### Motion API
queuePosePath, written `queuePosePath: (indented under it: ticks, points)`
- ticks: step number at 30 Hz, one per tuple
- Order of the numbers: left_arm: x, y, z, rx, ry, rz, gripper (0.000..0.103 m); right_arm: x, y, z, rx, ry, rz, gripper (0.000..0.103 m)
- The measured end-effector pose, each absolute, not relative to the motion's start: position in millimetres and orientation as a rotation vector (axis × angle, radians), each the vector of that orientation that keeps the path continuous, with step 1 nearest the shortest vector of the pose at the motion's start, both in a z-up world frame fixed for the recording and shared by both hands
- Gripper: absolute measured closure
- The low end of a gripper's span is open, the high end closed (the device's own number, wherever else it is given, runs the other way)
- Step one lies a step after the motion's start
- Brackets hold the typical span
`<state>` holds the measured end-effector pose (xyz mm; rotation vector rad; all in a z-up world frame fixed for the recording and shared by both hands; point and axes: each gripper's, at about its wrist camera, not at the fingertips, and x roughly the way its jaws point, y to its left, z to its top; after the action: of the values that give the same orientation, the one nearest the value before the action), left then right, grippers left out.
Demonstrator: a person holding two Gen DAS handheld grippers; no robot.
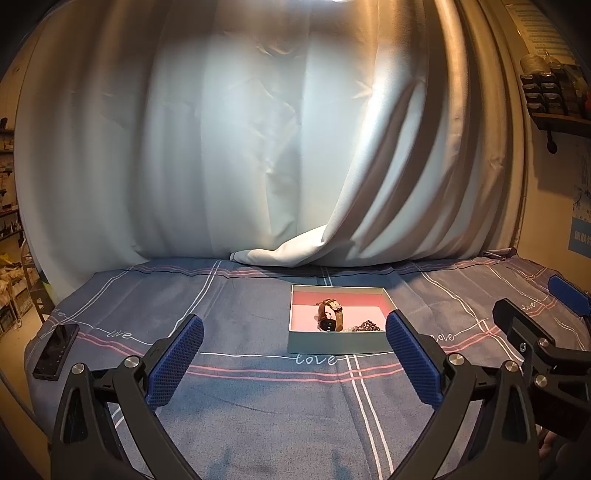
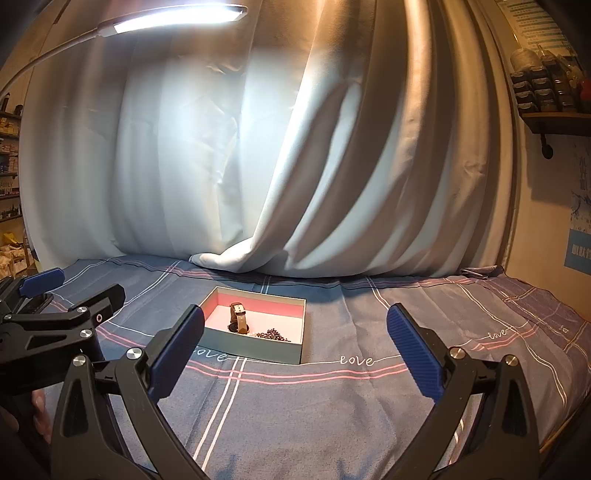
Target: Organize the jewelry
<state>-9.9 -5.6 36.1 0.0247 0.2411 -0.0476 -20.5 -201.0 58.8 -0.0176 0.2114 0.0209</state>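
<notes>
An open teal box point(image 1: 338, 345) with a pink lining stands on the blue checked cloth point(image 1: 258, 406). In it lie a brown-strapped watch point(image 1: 328, 314) and a dark beaded bracelet point(image 1: 365, 327). The right wrist view also shows the box point(image 2: 255, 349), the watch point(image 2: 238, 317) and the bracelet point(image 2: 273, 335). My left gripper point(image 1: 293, 341) is open and empty, held short of the box. My right gripper point(image 2: 295, 332) is open and empty, to the right of the left one and short of the box.
A black phone point(image 1: 55, 350) lies at the cloth's left edge. A pale curtain point(image 1: 258, 147) hangs behind the table. A lamp point(image 2: 177, 18) shines overhead. A shelf with jars point(image 2: 550, 99) is on the right wall.
</notes>
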Motion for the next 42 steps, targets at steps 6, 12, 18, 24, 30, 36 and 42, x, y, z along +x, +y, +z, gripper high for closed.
queuePosePath:
  ticks: [6,12,18,24,30,36,42]
  points:
    - [-11,-5,37,0.017,0.238,-0.044,0.006,-22,-200,59,-0.018,0.211,0.019,0.006]
    - [-11,-7,37,0.028,0.236,-0.049,0.006,-22,-201,57,-0.019,0.212,0.021,0.006]
    - [-11,-8,37,0.033,0.227,-0.047,0.006,-23,-201,58,-0.020,0.214,0.024,0.006]
    - [-12,-14,37,0.036,0.222,-0.029,0.006,-24,-200,57,-0.025,0.220,0.027,0.006]
    - [-14,-20,37,0.065,0.223,-0.014,0.006,-24,-201,54,-0.024,0.230,0.028,0.006]
    - [-11,-20,36,0.059,0.240,-0.026,0.006,-24,-202,53,-0.022,0.230,0.020,0.005]
    - [-8,-17,33,0.043,0.267,-0.026,0.006,-22,-201,53,-0.023,0.235,0.022,0.005]
